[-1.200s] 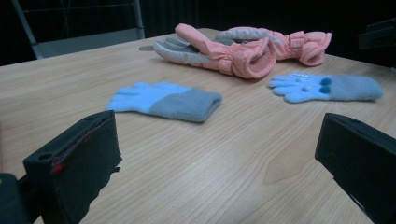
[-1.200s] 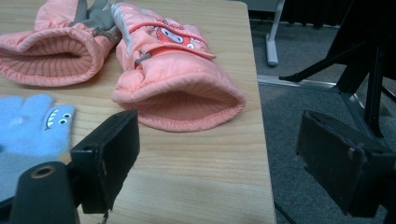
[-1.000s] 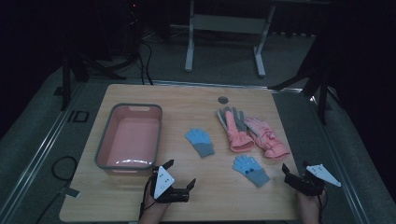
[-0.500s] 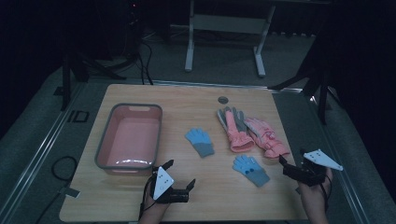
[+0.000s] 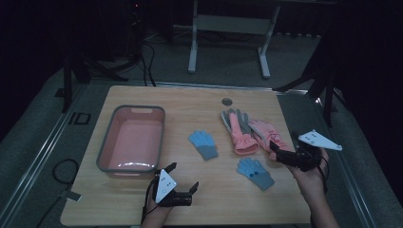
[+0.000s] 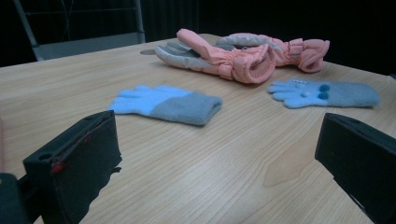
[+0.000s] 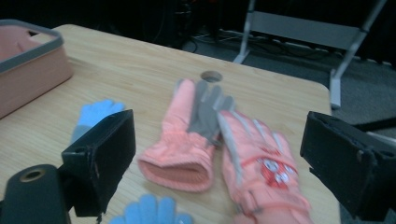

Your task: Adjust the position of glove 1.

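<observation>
Two pink winter gloves lie at the table's right: one palm up with grey fingers (image 5: pixel 236 129) (image 7: pixel 187 135), the other (image 5: pixel 264 132) (image 7: pixel 261 158) beside it, overlapping. A blue knit glove (image 5: pixel 203 144) (image 6: pixel 168 105) rests mid-table. A second blue glove (image 5: pixel 255 172) (image 6: pixel 327 93) lies nearer the front. My right gripper (image 5: pixel 283 143) (image 7: pixel 222 158) hovers open just above the cuff end of the right pink glove, nothing between its jaws. My left gripper (image 5: pixel 183 176) (image 6: pixel 215 158) sits low at the front edge, open and empty, pointing toward the gloves.
A pink tub (image 5: pixel 130 142) (image 7: pixel 28 70) with a grey rim stands on the left of the wooden table (image 5: pixel 142 99). A round cable hole (image 5: pixel 227 101) sits near the far edge. A desk frame stands on the floor beyond.
My right gripper has moved forward and left from the table's right front corner to the pink gloves. The left gripper and the gloves have stayed put.
</observation>
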